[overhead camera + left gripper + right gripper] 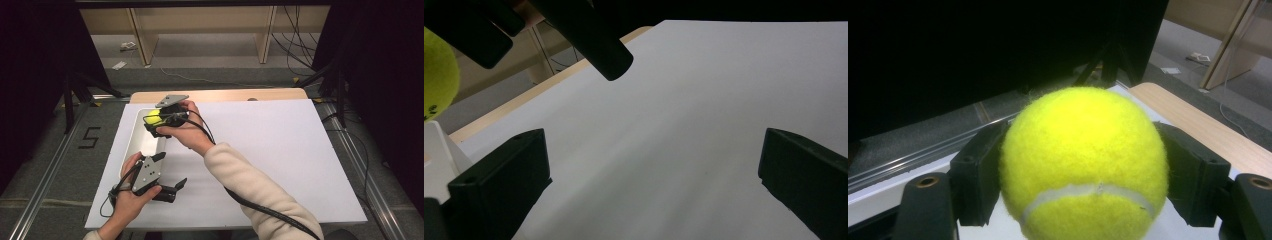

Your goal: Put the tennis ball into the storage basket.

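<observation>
A yellow tennis ball (153, 119) (1083, 145) is clamped between the two black jaws of my right gripper (154, 124) (1085, 172). It hangs over the far end of a long white tray (131, 145) at the table's left. My left gripper (172, 170) (654, 180) is held near the front left, beside the tray's near end. It is open, with only the white table surface between its jaws. In the left gripper view the ball (436, 80) peeks in at the upper left, above the tray's corner (436, 150).
A white board (270, 150) covers most of the table, and a wooden edge (225, 95) shows at the back. Cables trail from both grippers. Wooden shelf legs (142, 40) and floor cables lie beyond the table, with metal rails (50, 165) along its sides.
</observation>
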`<state>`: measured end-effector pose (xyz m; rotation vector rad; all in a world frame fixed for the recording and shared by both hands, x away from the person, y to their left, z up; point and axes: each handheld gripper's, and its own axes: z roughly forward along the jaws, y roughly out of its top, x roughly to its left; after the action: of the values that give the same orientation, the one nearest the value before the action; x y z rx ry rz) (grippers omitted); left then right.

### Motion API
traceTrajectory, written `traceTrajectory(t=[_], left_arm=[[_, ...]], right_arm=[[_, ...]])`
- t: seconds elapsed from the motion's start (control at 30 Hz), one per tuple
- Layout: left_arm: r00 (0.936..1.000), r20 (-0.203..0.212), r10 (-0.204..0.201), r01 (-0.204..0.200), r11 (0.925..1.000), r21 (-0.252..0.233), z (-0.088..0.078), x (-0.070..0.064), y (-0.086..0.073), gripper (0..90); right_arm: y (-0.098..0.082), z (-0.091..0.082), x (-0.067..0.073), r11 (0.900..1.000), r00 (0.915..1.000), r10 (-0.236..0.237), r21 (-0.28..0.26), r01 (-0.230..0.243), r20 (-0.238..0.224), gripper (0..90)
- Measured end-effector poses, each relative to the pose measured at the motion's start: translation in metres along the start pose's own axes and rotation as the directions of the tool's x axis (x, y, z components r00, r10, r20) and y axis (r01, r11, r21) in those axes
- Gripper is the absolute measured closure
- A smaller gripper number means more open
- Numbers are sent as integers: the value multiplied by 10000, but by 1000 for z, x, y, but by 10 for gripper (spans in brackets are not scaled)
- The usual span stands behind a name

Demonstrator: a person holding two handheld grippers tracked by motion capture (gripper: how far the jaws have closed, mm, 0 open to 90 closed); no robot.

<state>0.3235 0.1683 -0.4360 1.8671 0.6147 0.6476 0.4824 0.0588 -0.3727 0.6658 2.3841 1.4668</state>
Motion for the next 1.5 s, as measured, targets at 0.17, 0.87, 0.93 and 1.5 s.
traceTrajectory(t=[0.17,0.87,0.93,1.5], left_arm=[[10000,-4,9,-9,10000,-7,0,0,0,0],[10000,-14,-13,13,10000,-5,-1,0,0,0],[10000,-21,-14,14,10000,-6,-1,0,0,0],[10000,-13,-5,5,10000,-11,0,0,0,0]], right_arm=[[1,3,1,10000,10000,-16,22,16,-21,271],[4,13,5,9999,9999,-32,115,33,-121,270],[5,14,6,9999,9999,-16,113,17,-142,270],[9,23,10,9999,9998,-118,72,120,-178,270]])
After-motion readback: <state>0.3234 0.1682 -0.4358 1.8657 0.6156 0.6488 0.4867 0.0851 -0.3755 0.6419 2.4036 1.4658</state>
